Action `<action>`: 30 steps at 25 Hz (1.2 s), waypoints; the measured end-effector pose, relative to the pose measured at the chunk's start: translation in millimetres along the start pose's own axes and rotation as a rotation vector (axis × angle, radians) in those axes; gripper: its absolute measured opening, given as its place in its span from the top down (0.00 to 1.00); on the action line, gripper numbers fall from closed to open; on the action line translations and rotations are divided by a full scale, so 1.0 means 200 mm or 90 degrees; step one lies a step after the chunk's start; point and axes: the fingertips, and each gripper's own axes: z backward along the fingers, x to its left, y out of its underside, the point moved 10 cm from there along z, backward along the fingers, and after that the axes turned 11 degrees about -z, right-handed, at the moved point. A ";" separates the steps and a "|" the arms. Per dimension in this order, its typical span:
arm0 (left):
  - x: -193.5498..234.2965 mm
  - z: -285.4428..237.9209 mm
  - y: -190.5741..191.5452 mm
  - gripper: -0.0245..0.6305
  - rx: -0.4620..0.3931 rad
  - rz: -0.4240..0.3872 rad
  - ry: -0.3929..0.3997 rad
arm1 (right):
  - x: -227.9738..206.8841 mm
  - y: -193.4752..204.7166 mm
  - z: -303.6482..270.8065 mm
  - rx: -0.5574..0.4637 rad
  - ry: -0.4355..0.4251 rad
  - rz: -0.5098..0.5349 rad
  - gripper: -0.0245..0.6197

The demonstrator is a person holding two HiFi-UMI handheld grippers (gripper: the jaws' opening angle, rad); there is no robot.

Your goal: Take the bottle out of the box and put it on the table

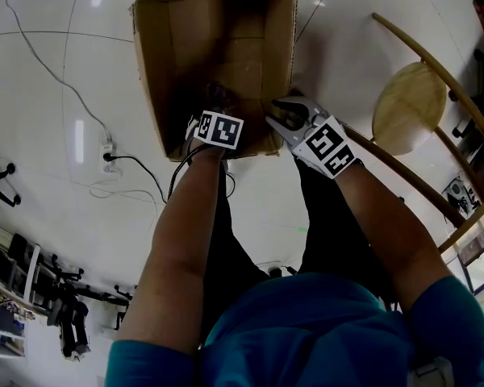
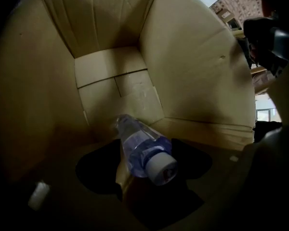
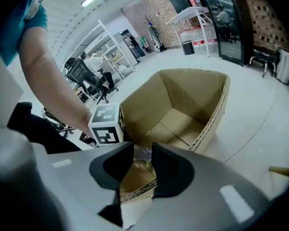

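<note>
An open cardboard box (image 1: pixel 149 71) stands on the white floor in front of me. A clear plastic bottle (image 2: pixel 142 150) with a white cap lies on its side on the box's bottom, cap toward the near wall. My left gripper (image 1: pixel 214 115) reaches down inside the box. In the left gripper view it (image 2: pixel 144 163) is open, its jaws wide on either side of the bottle's cap end and not pressing it. My right gripper (image 1: pixel 289 113) hovers at the box's near right corner. In the right gripper view its jaws (image 3: pixel 142 165) stand a narrow gap apart over the corrugated rim (image 3: pixel 135 189), pinching nothing.
A round wooden chair (image 1: pixel 411 107) with curved rails stands to the right of the box. A socket strip (image 1: pixel 107 153) with trailing cables lies on the floor to the left. Shelves and office chairs (image 3: pixel 89 81) stand far back in the room.
</note>
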 end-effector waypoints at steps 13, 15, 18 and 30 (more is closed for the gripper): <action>0.04 0.26 -0.03 0.53 -0.022 -0.027 -0.027 | 0.09 -0.10 0.07 -0.009 -0.005 0.021 0.78; 0.03 0.36 -0.05 0.53 -0.038 -0.032 -0.029 | 0.14 -0.16 0.10 -0.014 -0.007 0.031 0.78; -0.02 0.55 -0.06 0.54 -0.064 -0.034 -0.023 | 0.23 -0.25 0.17 -0.023 -0.008 0.047 0.78; -0.66 2.25 0.01 0.54 -0.216 -0.088 -0.062 | 1.23 -1.09 1.35 -0.078 -0.014 0.164 0.78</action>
